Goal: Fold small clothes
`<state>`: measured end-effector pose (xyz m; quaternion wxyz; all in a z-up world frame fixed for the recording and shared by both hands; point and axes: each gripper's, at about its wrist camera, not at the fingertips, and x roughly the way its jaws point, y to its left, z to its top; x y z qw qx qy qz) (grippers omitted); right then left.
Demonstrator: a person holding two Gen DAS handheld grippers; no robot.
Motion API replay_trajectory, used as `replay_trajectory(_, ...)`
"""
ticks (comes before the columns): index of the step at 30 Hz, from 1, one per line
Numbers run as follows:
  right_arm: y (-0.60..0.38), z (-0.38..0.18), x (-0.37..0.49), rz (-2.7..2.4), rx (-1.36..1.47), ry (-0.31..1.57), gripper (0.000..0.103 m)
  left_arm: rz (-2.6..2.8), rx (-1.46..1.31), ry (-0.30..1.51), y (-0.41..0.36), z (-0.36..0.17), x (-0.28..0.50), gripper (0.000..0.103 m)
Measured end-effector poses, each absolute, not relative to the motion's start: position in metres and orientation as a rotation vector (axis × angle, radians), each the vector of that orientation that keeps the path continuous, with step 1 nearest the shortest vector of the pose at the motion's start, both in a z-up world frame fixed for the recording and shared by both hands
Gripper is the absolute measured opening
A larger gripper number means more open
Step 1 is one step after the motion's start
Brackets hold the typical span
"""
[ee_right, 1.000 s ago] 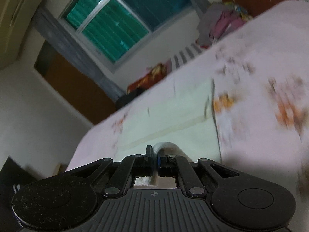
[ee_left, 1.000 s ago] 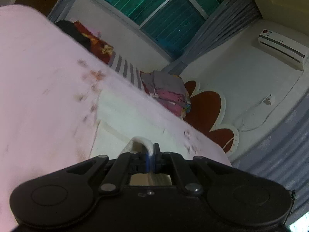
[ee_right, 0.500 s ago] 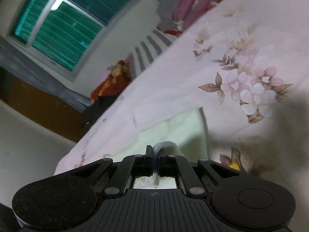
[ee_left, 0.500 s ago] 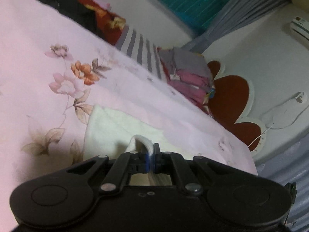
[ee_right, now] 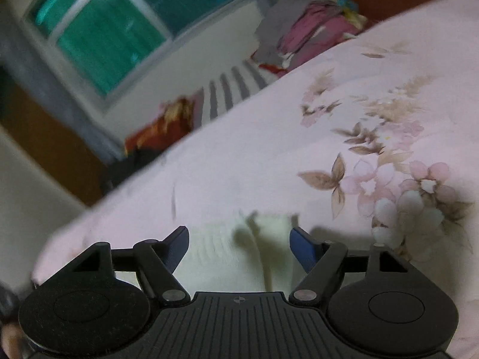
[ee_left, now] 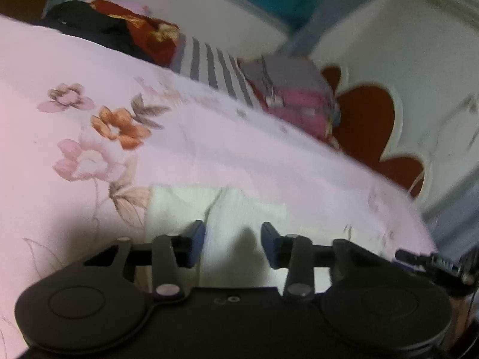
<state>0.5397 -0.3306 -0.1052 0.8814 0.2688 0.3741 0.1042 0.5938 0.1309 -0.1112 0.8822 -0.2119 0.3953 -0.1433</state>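
The cream garment [ee_left: 239, 209] lies flat on the bed [ee_left: 209, 149], on a pink sheet with a flower print. The left tool [ee_left: 233, 236] sits low over the garment; its jaws have just been opening and stand partly apart, with the cloth lying below the gap and neither blue pad pressing on it. The right tool [ee_right: 239, 239] sits over the same garment [ee_right: 227, 248]; its jaws have also just been opening and stand wider, gripping nothing. A raised fold runs up the cloth between the right pads, though blur leaves its exact shape uncertain. A pile of clothes [ee_left: 296, 101] rests at the far edge of the bed.
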Motion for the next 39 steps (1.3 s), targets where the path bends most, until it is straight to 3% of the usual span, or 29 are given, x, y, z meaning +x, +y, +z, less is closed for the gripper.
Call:
replay_trajectory(1, -0.323, -0.108, 0.54, 0.225, 0.511, 0.804, 0.06, -0.296, -0.411, 0.838, 0.127, -0.113, 0.595, 0.03)
replay_trajectory(2, -0.313, -0.111, 0.545, 0.222, 0.467, 0.821, 0.053, -0.283, -0.368, 0.848, 0.123, -0.114, 0.596, 0.02)
replay_trajectory(3, -0.306, -0.114, 0.547, 0.222, 0.421, 0.837, 0.039, -0.265, -0.312, 0.848, 0.119, -0.115, 0.596, 0.004)
replay_trajectory(4, -0.298, -0.116, 0.548, 0.21, 0.362, 0.852, 0.02, -0.237, -0.27, 0.829, 0.118, -0.115, 0.594, 0.004)
replay_trajectory(5, -0.291, -0.119, 0.549, 0.175, 0.279, 0.852, 0.014, -0.223, -0.285, 0.818, 0.122, -0.115, 0.593, 0.004)
replay_trajectory(7, -0.288, -0.12, 0.548, 0.121, 0.229, 0.841, 0.013, -0.201, -0.31, 0.798, 0.128, -0.116, 0.591, 0.007)
replay_trajectory(8, -0.289, -0.121, 0.55, 0.086, 0.215, 0.836, 0.013, -0.176, -0.29, 0.788, 0.128, -0.113, 0.588, 0.018)
replay_trajectory(11, -0.276, -0.105, 0.536, -0.039, 0.08, 0.719, 0.013, -0.158, -0.224, 0.718, 0.109, -0.095, 0.572, 0.07)
replay_trajectory(12, -0.268, -0.1, 0.53, 0.022, 0.1, 0.682, 0.013, -0.173, -0.172, 0.674, 0.096, -0.089, 0.566, 0.073)
replay_trajectory(17, -0.202, -0.102, 0.522, 0.264, 0.088, 0.718, 0.017, -0.279, -0.018, 0.671, 0.023, -0.079, 0.557, 0.071)
replay_trajectory(18, -0.193, -0.105, 0.522, 0.275, 0.096, 0.718, 0.035, -0.278, -0.006, 0.676, 0.014, -0.08, 0.556, 0.071)
replay_trajectory(19, -0.186, -0.107, 0.519, 0.279, 0.098, 0.706, 0.069, -0.275, 0.007, 0.679, 0.006, -0.081, 0.555, 0.071)
replay_trajectory(20, -0.178, -0.106, 0.514, 0.269, 0.089, 0.665, 0.079, -0.273, 0.015, 0.681, 0.001, -0.083, 0.554, 0.071)
replay_trajectory(23, -0.165, -0.108, 0.506, 0.295, 0.068, 0.622, 0.08, -0.243, 0.03, 0.69, -0.009, -0.089, 0.554, 0.066)
replay_trajectory(25, -0.166, -0.115, 0.51, 0.307, 0.099, 0.659, 0.073, -0.238, 0.02, 0.709, -0.01, -0.096, 0.56, 0.066)
replay_trajectory(30, -0.165, -0.12, 0.523, 0.32, 0.079, 0.705, 0.072, -0.234, 0.071, 0.712, -0.01, -0.11, 0.562, 0.085)
replay_trajectory(39, -0.234, -0.132, 0.53, 0.053, 0.084, 0.708, 0.072, -0.142, 0.052, 0.72, 0.036, -0.114, 0.563, 0.094)
